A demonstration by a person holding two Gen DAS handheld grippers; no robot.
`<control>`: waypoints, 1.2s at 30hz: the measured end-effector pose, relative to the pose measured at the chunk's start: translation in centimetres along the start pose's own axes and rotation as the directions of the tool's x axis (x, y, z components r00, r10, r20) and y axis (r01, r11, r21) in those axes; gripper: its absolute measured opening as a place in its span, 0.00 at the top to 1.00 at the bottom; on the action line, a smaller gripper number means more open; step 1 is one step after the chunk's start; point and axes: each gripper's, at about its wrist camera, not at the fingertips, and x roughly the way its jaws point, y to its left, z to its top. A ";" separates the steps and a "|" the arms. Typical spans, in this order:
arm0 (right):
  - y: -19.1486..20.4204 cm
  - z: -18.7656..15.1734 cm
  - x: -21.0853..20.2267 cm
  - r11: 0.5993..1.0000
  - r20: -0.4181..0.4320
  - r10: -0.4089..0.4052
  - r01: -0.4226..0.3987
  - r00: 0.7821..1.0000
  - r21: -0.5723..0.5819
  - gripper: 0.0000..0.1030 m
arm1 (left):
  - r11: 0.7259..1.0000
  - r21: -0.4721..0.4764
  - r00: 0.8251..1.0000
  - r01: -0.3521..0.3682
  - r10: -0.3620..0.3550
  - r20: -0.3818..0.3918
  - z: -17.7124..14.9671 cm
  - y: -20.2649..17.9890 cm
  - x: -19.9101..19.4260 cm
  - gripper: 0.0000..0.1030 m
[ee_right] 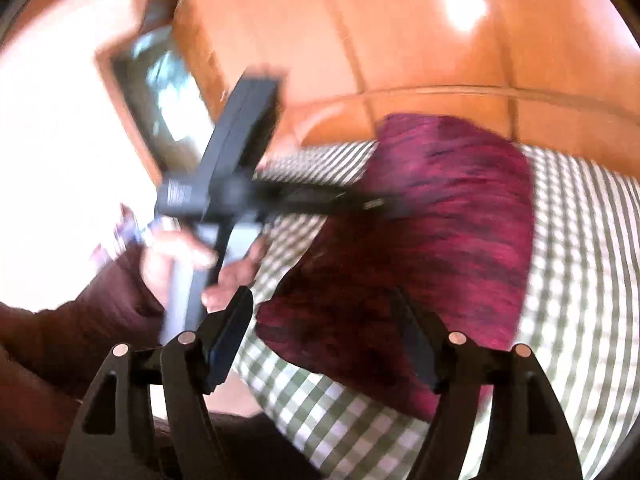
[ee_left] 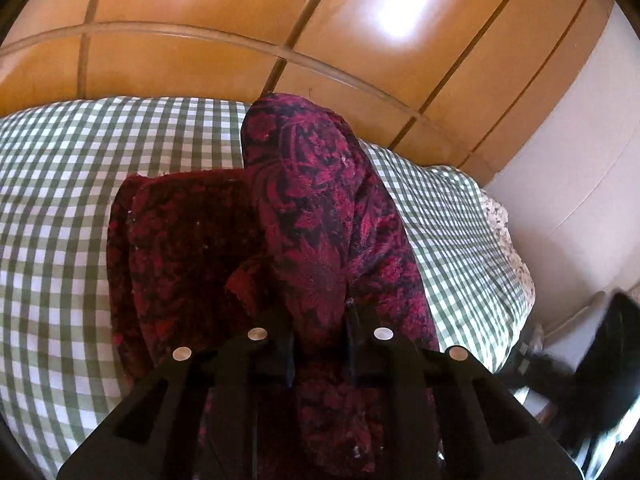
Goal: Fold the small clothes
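A dark red and magenta floral garment (ee_left: 312, 216) lies on a green-and-white checked bed cover (ee_left: 60, 184). My left gripper (ee_left: 320, 320) is shut on a fold of the garment and holds it raised, with the rest draped to the left and below. In the blurred right wrist view the garment (ee_right: 440, 232) lies ahead on the checked cover (ee_right: 580, 280). My right gripper (ee_right: 324, 320) is open and empty just above the garment's near edge. The left gripper (ee_right: 376, 202) reaches in from the left, held by a hand (ee_right: 180, 256).
A glossy wooden wardrobe (ee_left: 280, 20) stands behind the bed. A white wall (ee_left: 580, 160) and the bed's right edge lie at the right, with dark objects (ee_left: 600, 360) on the floor. A dark brown sleeve (ee_right: 80, 320) fills the right view's lower left.
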 end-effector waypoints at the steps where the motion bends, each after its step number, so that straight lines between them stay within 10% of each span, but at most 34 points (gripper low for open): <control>1: -1.6 -0.1 -0.9 0.999 0.014 -0.036 0.035 0.999 0.039 0.32 | 1.000 0.001 1.000 -0.002 0.002 0.000 0.1 0.1 0.1 0.83; 9: -2.4 -2.0 4.5 0.984 -0.133 -0.180 0.176 0.975 -0.037 0.49 | 0.998 0.033 0.998 -0.055 0.055 0.024 0.1 -0.4 -2.1 0.85; 18: 3.1 -1.3 10.2 0.985 -0.144 -0.108 0.086 0.984 -0.150 0.44 | 0.962 -0.106 0.967 -0.253 0.254 0.003 -1.8 7.5 -4.7 0.84; 23: 2.5 -2.3 12.9 0.971 -0.181 -0.193 0.161 0.964 -0.177 0.40 | 0.955 -0.152 0.966 -0.255 0.259 0.011 -3.4 8.7 -3.0 0.80; 28: 0.3 -1.2 10.9 0.990 -0.234 -0.102 0.077 0.967 -0.116 0.40 | 0.959 -0.116 0.963 -0.260 0.266 0.042 -3.4 7.3 -2.9 0.80; 36: -1.3 6.1 8.4 0.996 -0.049 -0.084 0.082 0.995 -0.041 0.33 | 0.964 -0.114 0.966 -0.241 0.249 0.063 -3.2 6.8 -3.7 0.80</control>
